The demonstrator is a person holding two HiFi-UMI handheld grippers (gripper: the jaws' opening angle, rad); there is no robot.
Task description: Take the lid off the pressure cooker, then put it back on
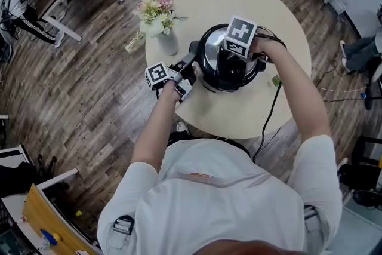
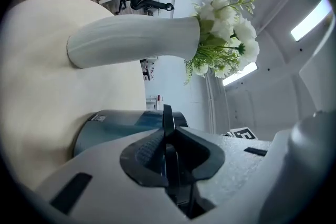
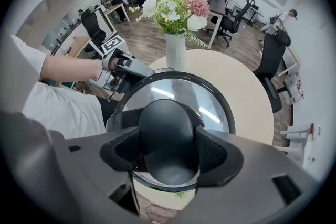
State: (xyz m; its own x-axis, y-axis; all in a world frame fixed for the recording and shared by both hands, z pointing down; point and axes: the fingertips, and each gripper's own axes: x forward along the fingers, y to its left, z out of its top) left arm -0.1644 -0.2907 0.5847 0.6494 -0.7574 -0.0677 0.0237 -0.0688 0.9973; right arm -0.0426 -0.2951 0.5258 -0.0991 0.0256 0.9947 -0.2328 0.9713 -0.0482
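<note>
Right gripper view: right tongs (image 3: 169,150) pinch the lid knob (image 3: 167,126); left tongs (image 2: 168,153) pinch the cooker handle (image 2: 168,115).

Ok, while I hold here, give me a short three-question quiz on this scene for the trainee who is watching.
1. True or false: the right gripper is clamped on the black oval knob of the glass pressure cooker lid.
2. What does the left gripper pinch? A) the black cable B) the cooker's thin black side handle C) nothing
3. Fill in: the white ribbed vase of flowers stands on the round cream ____.
Key: 1 true; 2 B; 3 table.
</note>
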